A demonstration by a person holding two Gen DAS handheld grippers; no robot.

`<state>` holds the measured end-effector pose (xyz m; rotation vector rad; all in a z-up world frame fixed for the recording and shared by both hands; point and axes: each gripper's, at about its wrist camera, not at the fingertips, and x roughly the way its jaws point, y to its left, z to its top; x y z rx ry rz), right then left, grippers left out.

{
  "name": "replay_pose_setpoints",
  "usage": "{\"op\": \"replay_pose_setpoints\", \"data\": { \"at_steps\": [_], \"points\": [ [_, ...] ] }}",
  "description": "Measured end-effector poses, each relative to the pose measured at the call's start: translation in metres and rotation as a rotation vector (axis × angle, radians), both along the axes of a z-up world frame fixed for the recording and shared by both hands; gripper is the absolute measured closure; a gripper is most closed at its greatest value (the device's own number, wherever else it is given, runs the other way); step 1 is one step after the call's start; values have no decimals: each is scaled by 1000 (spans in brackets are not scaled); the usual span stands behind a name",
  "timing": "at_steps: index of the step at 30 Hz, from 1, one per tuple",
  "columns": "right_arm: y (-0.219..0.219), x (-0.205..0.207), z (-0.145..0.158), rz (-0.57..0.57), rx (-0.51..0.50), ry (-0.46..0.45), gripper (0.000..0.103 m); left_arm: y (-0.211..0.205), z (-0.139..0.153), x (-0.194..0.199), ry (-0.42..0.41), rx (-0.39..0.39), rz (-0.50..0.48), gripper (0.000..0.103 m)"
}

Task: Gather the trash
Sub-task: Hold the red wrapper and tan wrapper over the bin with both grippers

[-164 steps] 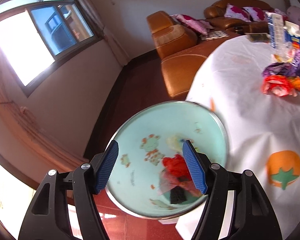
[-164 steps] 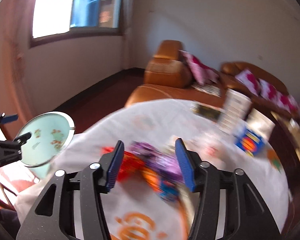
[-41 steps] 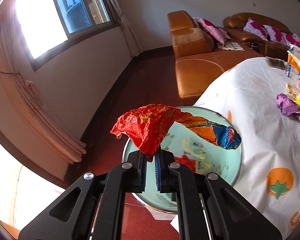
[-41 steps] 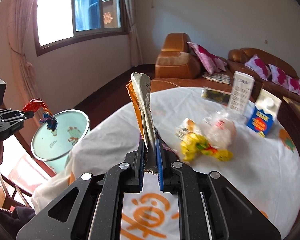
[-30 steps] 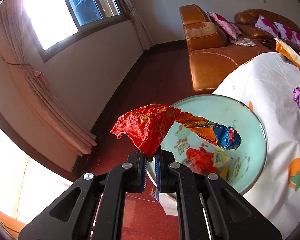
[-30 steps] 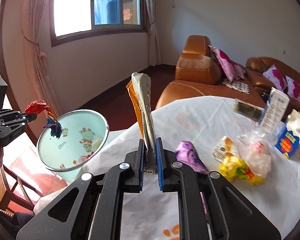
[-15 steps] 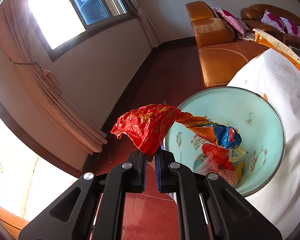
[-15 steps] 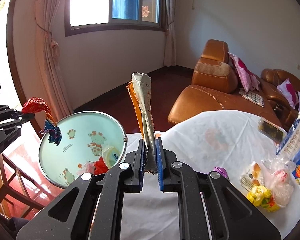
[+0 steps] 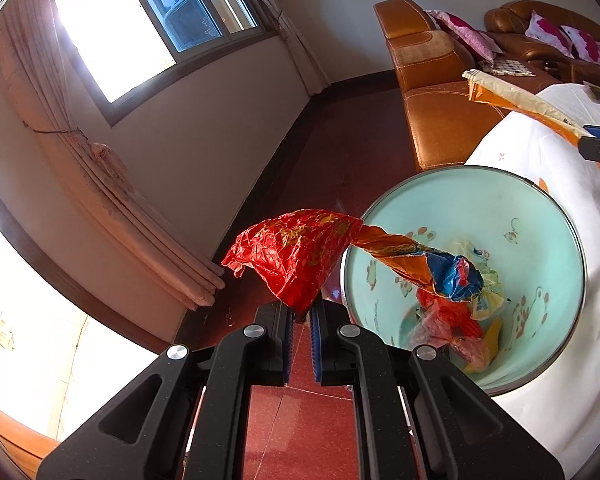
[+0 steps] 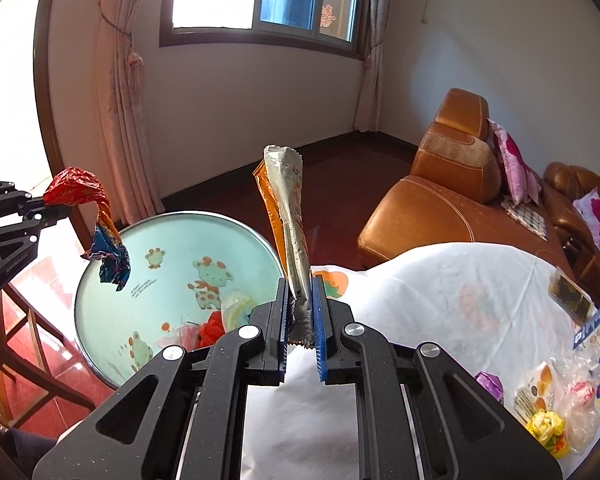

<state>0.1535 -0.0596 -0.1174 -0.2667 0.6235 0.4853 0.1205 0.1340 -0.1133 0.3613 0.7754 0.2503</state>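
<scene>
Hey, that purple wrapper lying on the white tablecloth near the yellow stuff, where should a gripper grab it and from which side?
Only part of the purple wrapper shows past the right gripper's frame, so this is a guess. It looks like a crumpled lump lying on the tablecloth, so come from above and pinch its raised middle. Approach from the bare cloth side, away from the yellow wrapper to its right.

Left gripper clamping red wrapper, twisted tail hanging over mint bin, trash lying inside
</scene>
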Motion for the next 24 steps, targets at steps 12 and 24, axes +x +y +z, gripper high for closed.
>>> {"op": "replay_pose_setpoints", "data": {
  "at_steps": [12,24],
  "points": [
    [9,-5,-4,45,-17,-19,91,-3,0,0,2,5,-12,96],
    [11,-6,-4,49,-17,-26,91,-3,1,-1,4,5,-16,96]
  ]
}}
